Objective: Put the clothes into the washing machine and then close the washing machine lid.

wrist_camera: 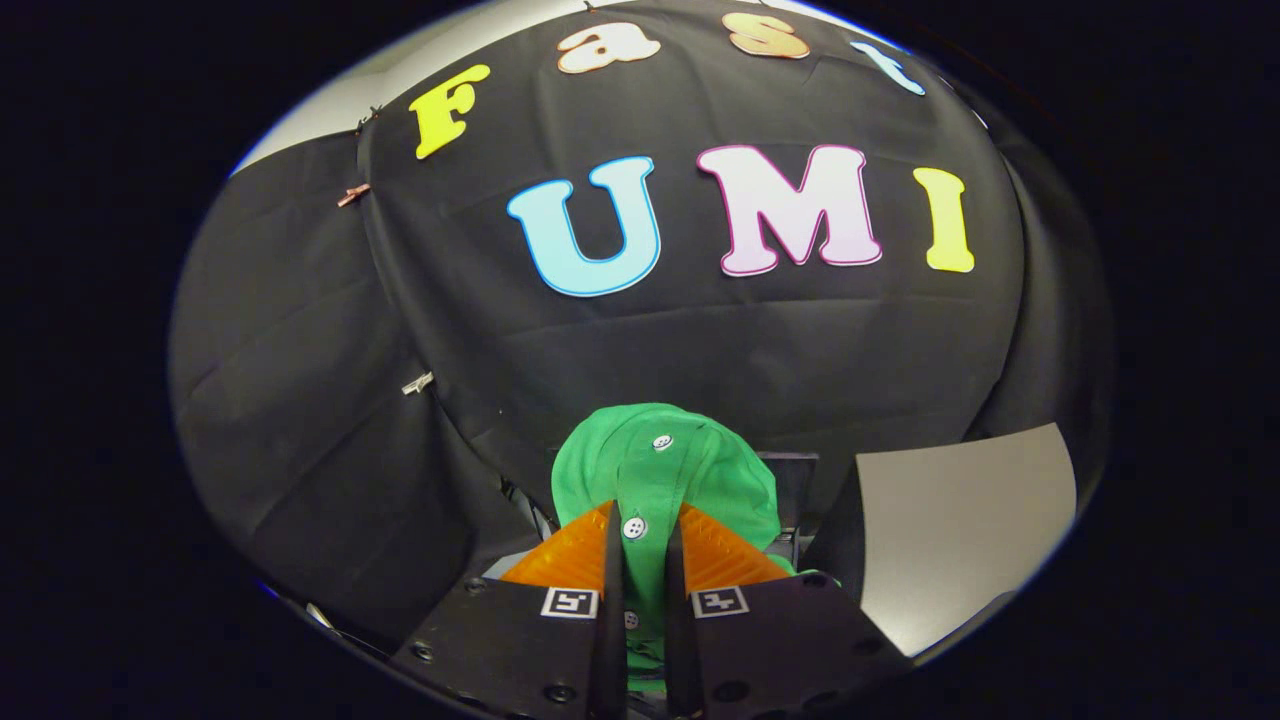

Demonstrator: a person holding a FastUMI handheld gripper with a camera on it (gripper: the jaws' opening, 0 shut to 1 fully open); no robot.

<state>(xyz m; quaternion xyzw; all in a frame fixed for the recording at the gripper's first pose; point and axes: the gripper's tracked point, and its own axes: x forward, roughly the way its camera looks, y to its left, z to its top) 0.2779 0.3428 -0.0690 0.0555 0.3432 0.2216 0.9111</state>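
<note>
A green garment [665,470] with white buttons along its placket is bunched up between my two fingers and bulges out just ahead of them. My gripper [642,535] is shut on it, both fingers pressing the button strip from either side. The cloth is held up in the air in front of the booth's black wall. Behind the garment a dark boxy edge [795,480] peeks out; I cannot tell what it is.
The black cloth wall [700,350] stands close ahead and wraps round to the left. A pale grey panel [960,520] shows low on the right, beyond the right finger. Small clips [418,383] pin the cloth on the left.
</note>
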